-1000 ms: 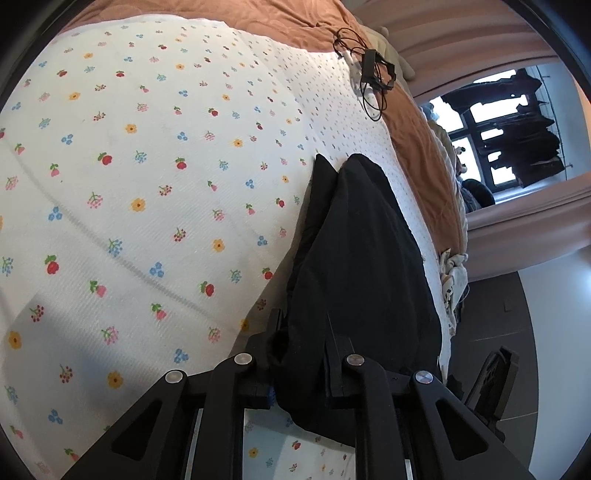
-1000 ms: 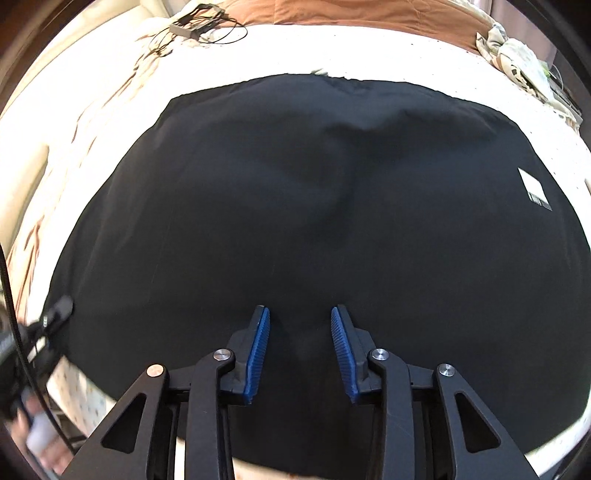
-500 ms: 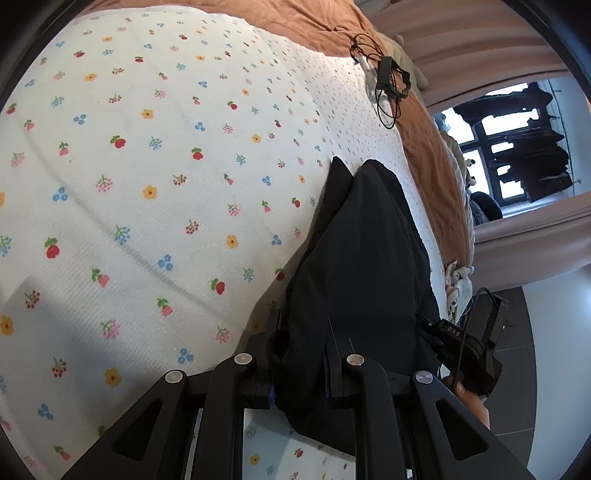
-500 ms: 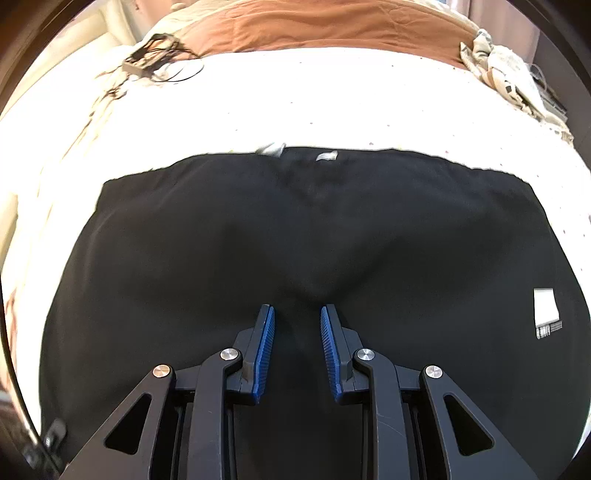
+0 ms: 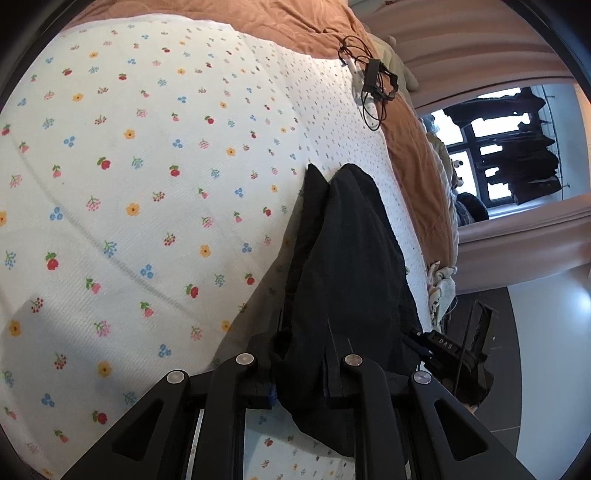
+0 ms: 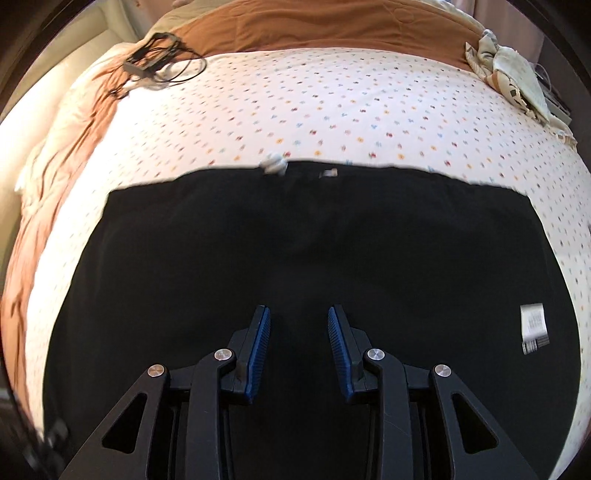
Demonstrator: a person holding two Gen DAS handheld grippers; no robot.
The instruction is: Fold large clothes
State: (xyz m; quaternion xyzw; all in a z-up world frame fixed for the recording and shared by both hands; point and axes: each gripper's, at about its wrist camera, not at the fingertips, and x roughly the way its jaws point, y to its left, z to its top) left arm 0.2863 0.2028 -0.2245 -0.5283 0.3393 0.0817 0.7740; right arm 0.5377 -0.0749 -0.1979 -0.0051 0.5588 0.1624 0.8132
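Left gripper [image 5: 299,363] is pinching the black garment [image 6: 295,251] edge. Right gripper [image 6: 299,347] jaws have just been reopening, spread with nothing between, hovering above the cloth lying on the bed [image 6: 332,92]; regrasp likely pending.

A bed [image 5: 155,192] fills most of the view, covered by a white sheet printed with small flowers, with a brown blanket [image 6: 332,29] across its far end. Beyond it hang pale pink curtains [image 5: 480,44] beside a bright window [image 5: 495,155], above a dark tiled floor [image 5: 506,406].
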